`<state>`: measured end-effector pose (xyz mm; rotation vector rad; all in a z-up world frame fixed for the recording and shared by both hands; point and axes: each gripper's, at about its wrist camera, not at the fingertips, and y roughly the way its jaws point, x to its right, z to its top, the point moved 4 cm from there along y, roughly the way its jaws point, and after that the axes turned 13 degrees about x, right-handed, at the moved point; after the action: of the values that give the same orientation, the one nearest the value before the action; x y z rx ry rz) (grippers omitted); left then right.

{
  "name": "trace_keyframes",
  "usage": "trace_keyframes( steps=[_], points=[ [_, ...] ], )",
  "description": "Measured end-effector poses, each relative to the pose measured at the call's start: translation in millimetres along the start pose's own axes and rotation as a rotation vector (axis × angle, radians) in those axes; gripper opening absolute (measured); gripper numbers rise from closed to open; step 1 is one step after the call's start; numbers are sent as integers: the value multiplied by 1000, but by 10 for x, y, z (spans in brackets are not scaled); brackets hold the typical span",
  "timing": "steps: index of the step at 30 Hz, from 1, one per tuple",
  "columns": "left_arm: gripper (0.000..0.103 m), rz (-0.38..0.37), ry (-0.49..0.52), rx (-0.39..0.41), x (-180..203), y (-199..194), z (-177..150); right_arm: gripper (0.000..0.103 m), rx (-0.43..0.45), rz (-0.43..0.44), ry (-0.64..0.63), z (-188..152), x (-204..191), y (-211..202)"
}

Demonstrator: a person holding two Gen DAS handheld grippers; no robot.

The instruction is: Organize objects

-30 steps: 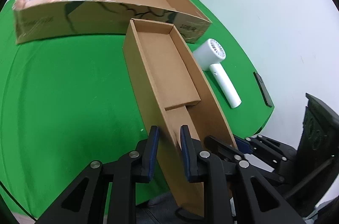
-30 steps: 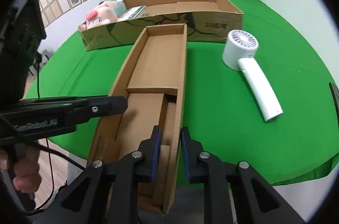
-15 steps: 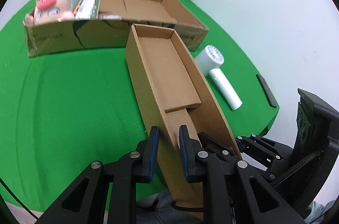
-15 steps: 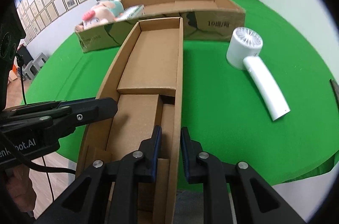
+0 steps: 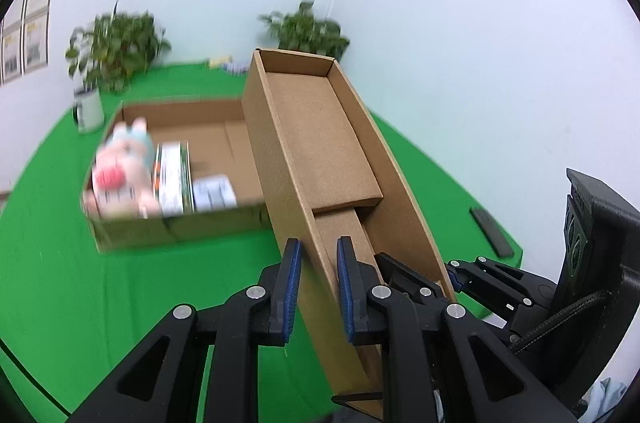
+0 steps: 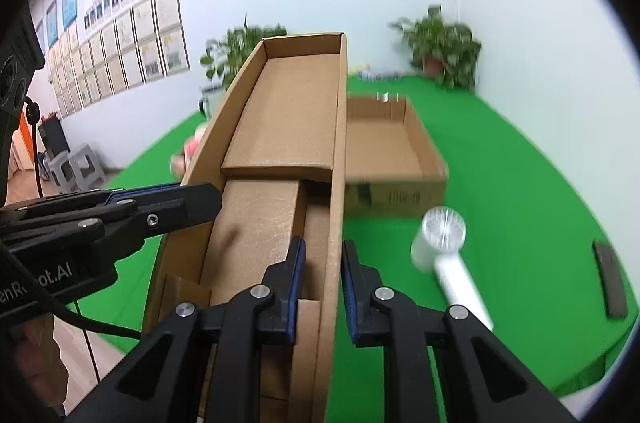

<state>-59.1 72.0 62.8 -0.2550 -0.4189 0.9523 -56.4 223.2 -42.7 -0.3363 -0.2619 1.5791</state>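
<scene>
A long, narrow brown cardboard box (image 5: 320,143), open at the top, hangs tilted above a green-covered table (image 5: 120,283), its far end raised; a folded cardboard insert lies inside. Its two long walls are each pinched between blue-padded fingers. Beneath its far end sits a wide, shallow cardboard tray (image 5: 216,139) holding a pink plush pig (image 5: 120,171) at its left end, with flat printed packs (image 5: 172,179) just beside it. A white handheld fan (image 6: 444,247) lies on the cloth to the right, near a dark flat remote-like bar (image 6: 610,279) by the table's edge.
</scene>
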Motion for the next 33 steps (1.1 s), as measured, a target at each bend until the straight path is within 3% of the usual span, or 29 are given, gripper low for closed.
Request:
trace_keyframes(
  steps=[7,13,17,24,33],
  points=[
    [14,40,79,39,-181,323,818,17,19,3,-36,594,11,392],
    [14,64,66,-3,-478,829,1448,17,-36,29,-33,1064,137,987],
    [14,84,60,-30,-615,1128,1688,16,-70,33,-31,1201,197,1301],
    [14,93,36,-101,-868,1781,1704,16,-135,41,-8,1088,318,1751],
    [14,98,-16,-256,-1185,2661,1193,16,-260,30,-29,697,444,2341]
  ],
)
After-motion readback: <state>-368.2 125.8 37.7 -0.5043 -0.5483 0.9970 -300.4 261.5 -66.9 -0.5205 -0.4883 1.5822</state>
